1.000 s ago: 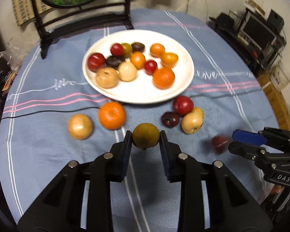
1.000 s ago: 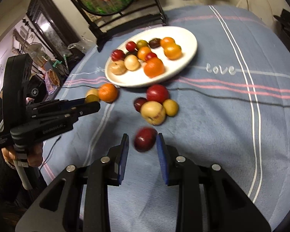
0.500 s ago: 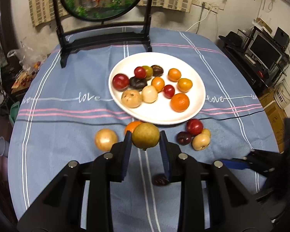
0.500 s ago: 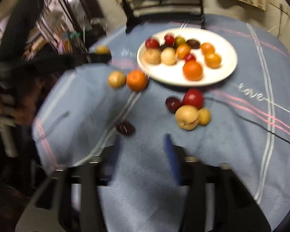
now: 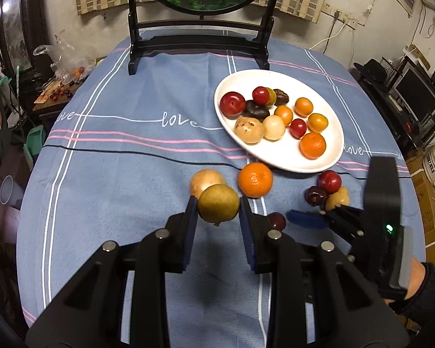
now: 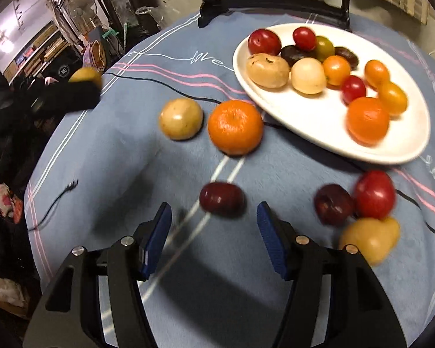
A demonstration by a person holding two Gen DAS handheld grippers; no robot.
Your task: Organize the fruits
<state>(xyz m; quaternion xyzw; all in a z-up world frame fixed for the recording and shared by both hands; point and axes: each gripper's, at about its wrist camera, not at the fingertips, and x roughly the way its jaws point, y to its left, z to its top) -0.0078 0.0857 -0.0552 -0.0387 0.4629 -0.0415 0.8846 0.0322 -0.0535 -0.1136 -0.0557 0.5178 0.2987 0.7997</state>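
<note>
My left gripper (image 5: 217, 213) is shut on an olive-yellow round fruit (image 5: 218, 203), held above the blue cloth. In the right wrist view it shows as a blurred dark shape (image 6: 72, 95) at the left with the fruit. My right gripper (image 6: 214, 211) stands open; a dark red plum (image 6: 221, 198) lies on the cloth just ahead between its fingers, untouched, and shows too in the left wrist view (image 5: 277, 221). The white plate (image 5: 281, 156) holds several fruits. Beside it on the cloth lie an orange (image 6: 235, 127) and a tan fruit (image 6: 180, 119).
A red plum (image 6: 374, 194), a dark plum (image 6: 333, 204) and a yellow fruit (image 6: 368, 237) cluster right of my right gripper. A black stand with a round painted screen (image 5: 200, 37) rises at the table's far edge. A thin black cable (image 5: 130, 152) crosses the cloth.
The right gripper opened and let go of the dark red plum, which now lies on the cloth. The left gripper carried its fruit leftward, so the plate sits farther right in its view.
</note>
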